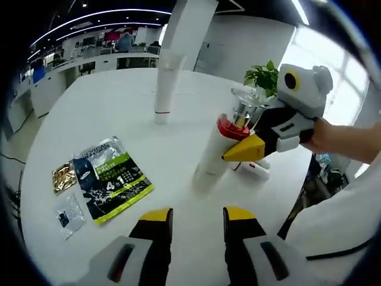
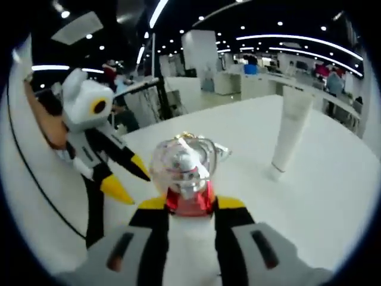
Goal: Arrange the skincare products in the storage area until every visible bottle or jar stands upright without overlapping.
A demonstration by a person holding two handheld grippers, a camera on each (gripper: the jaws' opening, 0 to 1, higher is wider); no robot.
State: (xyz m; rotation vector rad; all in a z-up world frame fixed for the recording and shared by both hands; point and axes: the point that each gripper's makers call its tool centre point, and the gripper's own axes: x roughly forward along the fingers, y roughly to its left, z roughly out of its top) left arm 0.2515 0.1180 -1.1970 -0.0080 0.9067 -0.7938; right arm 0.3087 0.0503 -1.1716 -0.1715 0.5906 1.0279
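On the white desk [image 1: 119, 113], near its middle, I see a white pump bottle [image 1: 211, 158] with a red collar and clear cap, leaning slightly rather than standing plumb. My right claw [image 1: 238, 152] enters the left gripper view from the right and pinches this bottle just below the red collar; a hand [image 1: 333, 136] holds the claw body. In the right gripper view, the same pump bottle [image 2: 186, 179] sits between my right claw's [image 2: 189, 208] yellow-tipped fingers [image 2: 229, 204], with both fingers touching its neck.

My left claw [image 1: 197, 217] hangs above the near part of the desk with its jaws spread and nothing between them. In the right gripper view the left claw [image 2: 128, 179] appears at the left, jaws apart, beside the pump bottle but not touching it.

Toward the far edge of the desk stands a tall white tube [image 1: 166, 86], upright on its cap and well apart from the pump bottle; it also shows in the right gripper view [image 2: 290, 134]. A small white item [image 1: 257, 170] lies flat on the desk just behind the pump bottle; I cannot tell what it is.

Near the left edge lie a dark and green sachet [image 1: 110, 179], a gold packet [image 1: 63, 177] touching it, and a small clear packet [image 1: 70, 213] just beside them. A green plant [image 1: 264, 76] sits beyond the far right edge.
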